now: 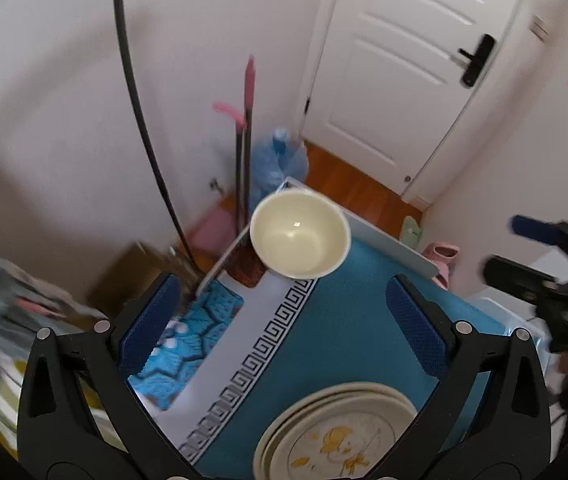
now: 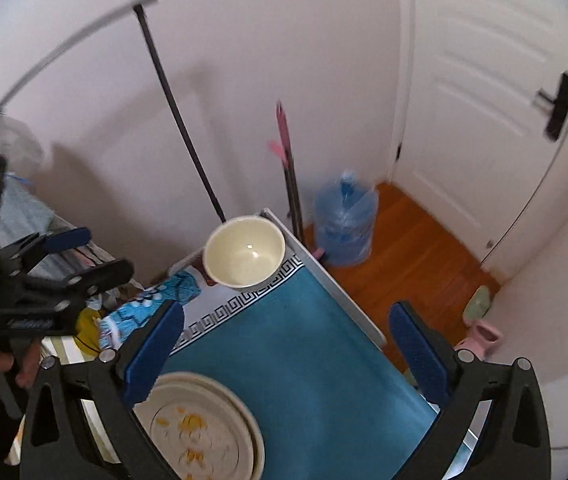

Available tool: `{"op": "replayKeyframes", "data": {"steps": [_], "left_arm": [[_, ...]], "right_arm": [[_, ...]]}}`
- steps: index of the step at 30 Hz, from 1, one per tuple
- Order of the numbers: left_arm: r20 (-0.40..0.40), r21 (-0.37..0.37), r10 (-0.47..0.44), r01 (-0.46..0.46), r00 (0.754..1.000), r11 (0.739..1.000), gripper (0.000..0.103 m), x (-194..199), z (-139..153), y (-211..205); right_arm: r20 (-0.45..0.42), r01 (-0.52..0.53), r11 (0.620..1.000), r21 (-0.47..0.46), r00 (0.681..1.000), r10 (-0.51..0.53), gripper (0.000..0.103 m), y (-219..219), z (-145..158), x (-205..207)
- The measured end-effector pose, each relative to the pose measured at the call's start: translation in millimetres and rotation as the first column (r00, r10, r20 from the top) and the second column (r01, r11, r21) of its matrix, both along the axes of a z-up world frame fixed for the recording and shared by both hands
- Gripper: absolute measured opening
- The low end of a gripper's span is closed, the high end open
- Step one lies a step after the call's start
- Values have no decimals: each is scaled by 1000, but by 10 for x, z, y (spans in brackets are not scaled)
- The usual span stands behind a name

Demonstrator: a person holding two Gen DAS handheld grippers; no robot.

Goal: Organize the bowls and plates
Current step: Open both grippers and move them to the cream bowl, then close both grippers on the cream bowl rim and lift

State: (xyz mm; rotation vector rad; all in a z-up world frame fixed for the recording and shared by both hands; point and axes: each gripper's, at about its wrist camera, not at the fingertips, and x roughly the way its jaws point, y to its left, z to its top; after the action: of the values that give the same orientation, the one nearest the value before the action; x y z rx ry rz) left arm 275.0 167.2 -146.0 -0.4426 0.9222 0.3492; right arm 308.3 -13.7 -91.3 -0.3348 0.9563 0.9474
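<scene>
Left claw: I see my left gripper with its blue-padded fingers spread wide apart and nothing between them, hanging over the tabletop.
Right claw: my right gripper is likewise spread wide and empty; its left pad overlaps the rim of the plates in the right wrist view, though I cannot tell whether it touches them.
Bowl: the cream round plastic bowl stands upright and empty at the far corner of the tabletop, its rim reaching the corner's edges.
Plates: a stack of cream round plates, the top one printed with a yellow cartoon figure, sits at the near edge of the tabletop, well apart from the bowl.
Tabletop: a teal cloth with a white key-pattern border covers it; a blue patterned fabric lies along its left side.
Beyond the far edge: a blue water jug stands on the wooden floor, near a white panelled door.
</scene>
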Motion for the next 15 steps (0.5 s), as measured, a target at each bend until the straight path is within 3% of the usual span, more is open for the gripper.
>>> {"op": "replayKeyframes", "data": {"steps": [2, 4, 6, 10, 12, 15], "left_arm": [[-12, -75, 16, -17, 1000, 997, 100, 104, -255, 116], [-24, -152, 26, -29, 999, 988, 91, 223, -553, 221], [-46, -205, 33, -41, 998, 978, 73, 337, -798, 321], [-85, -259, 38, -59, 996, 964, 60, 470, -1146, 435], [-96, -283, 40, -66, 995, 957, 47, 526, -1266, 481], [-101, -306, 38, -68, 994, 950, 33, 607, -1379, 520]], "right_arm": [[-53, -9, 1000, -4, 999, 9, 101, 231, -276, 165], [-108, -8, 1000, -9, 994, 7, 98, 438, -564, 318], [-148, 0, 1000, -17, 989, -3, 84, 567, -776, 428], [-234, 22, 999, -27, 972, -27, 68, 756, -1146, 561], [-267, 23, 999, -35, 963, -31, 58, 828, -1288, 601], [-288, 28, 999, -46, 957, -40, 52, 880, -1411, 636]]}}
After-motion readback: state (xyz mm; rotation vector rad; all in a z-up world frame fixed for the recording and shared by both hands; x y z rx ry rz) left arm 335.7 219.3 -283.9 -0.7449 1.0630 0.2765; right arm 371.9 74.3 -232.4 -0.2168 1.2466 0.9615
